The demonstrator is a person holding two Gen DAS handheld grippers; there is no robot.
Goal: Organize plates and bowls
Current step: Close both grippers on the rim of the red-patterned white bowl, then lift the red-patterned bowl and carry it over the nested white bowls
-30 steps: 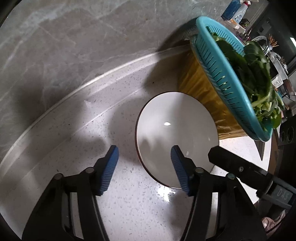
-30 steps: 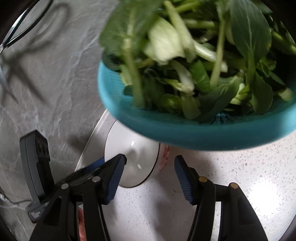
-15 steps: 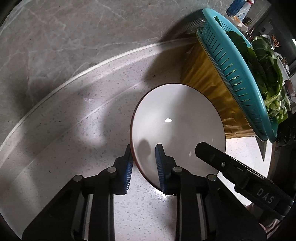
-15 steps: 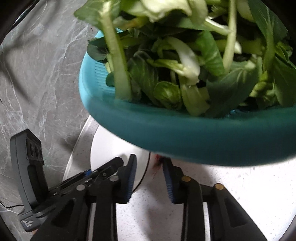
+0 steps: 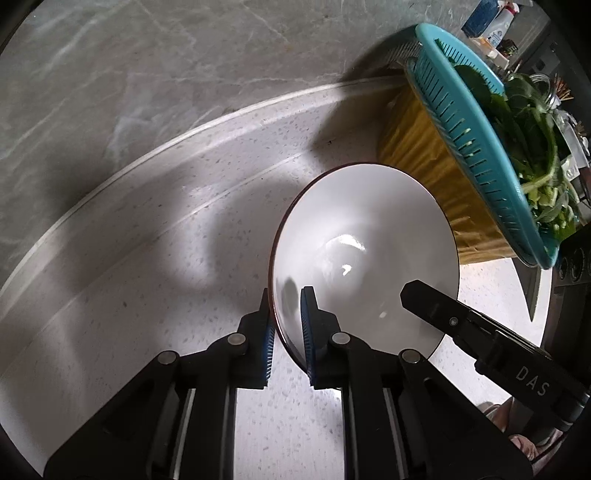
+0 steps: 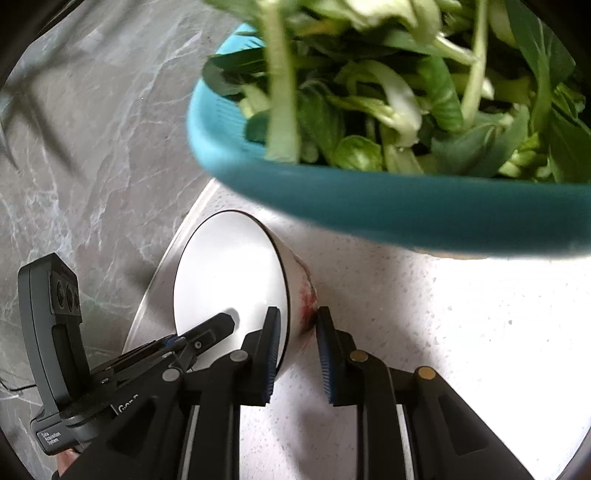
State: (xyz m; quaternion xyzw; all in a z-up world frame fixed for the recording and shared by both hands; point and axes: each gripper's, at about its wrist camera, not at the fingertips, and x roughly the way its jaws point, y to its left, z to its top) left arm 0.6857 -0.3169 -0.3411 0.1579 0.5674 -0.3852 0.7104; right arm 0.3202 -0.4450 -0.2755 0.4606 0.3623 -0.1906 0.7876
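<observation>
A white bowl [image 5: 369,254] with a dark rim and a red pattern outside sits on the pale speckled counter [image 5: 155,229], tilted. My left gripper [image 5: 286,332] is shut on its near rim, one pad inside and one outside. My right gripper [image 6: 297,354] is shut on the opposite rim of the same bowl [image 6: 229,277]; its black finger [image 5: 436,306] shows over the bowl in the left wrist view.
A teal colander [image 5: 480,129] full of leafy greens [image 6: 388,96] sits on a yellow container [image 5: 424,147] right beside the bowl and overhangs it. A grey marble wall [image 5: 166,55] rises behind the counter. Bottles [image 5: 487,18] stand far back.
Both grippers went from open to shut on the bowl's rim, one on each side. The bowl now sits tilted and closer in both views.
</observation>
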